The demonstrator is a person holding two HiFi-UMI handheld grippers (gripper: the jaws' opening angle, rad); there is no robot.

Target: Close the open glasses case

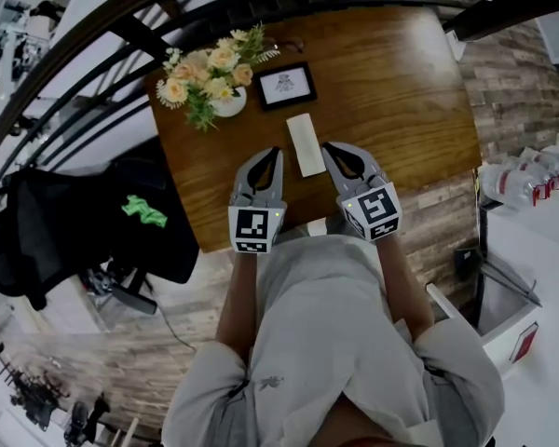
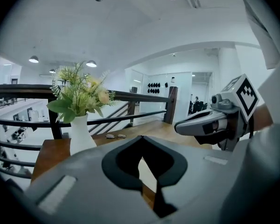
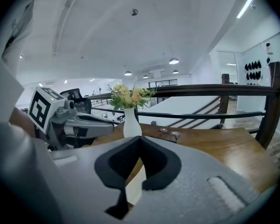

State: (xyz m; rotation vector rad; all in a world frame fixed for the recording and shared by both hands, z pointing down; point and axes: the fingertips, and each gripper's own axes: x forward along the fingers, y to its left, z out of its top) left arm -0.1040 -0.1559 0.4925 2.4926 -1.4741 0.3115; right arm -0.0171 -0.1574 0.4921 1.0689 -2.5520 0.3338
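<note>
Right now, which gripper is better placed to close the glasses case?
Right, narrowly. The right gripper points right beside the glasses case; the left gripper leaves a strip of table between. Both are shut.

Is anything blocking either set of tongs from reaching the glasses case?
Nothing visible does. The glasses case lies on the table between the left tongs and the right tongs. The vase and picture frame stand beyond it.

Wooden table: vase, frame, glasses case, glasses
</note>
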